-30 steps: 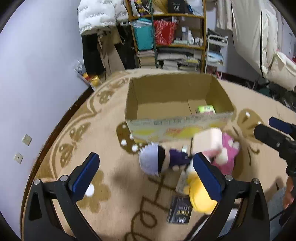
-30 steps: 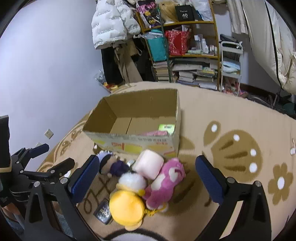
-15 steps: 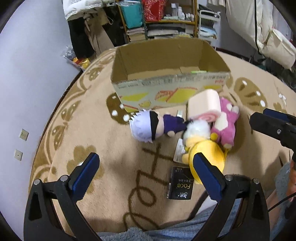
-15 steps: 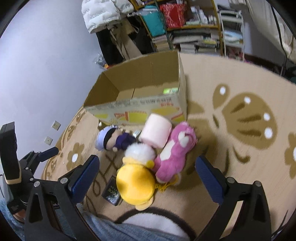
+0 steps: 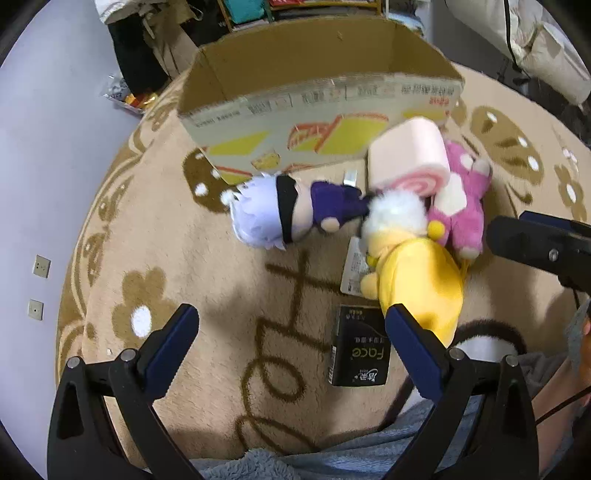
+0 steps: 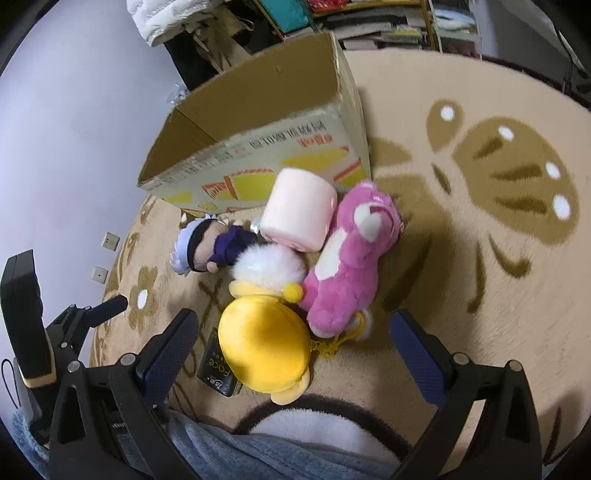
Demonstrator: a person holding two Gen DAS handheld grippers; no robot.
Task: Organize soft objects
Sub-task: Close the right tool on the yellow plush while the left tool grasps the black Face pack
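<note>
Both claws hang with fingers spread wide, gripping nothing. Ahead of the right claw (image 6: 291,343), a yellow round plush toy (image 6: 264,349) lies nearest, touching a pink plush bear (image 6: 351,258) and a pink swirl-roll cushion (image 6: 299,210). Ahead of the left claw (image 5: 291,343), a white-haired purple doll (image 5: 291,214) rests against the open cardboard box (image 5: 317,110).

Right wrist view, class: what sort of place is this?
Probably a lived-in room at home: a patterned rug on the floor, plush toys beside a cardboard box, and crowded shelves behind.
</note>
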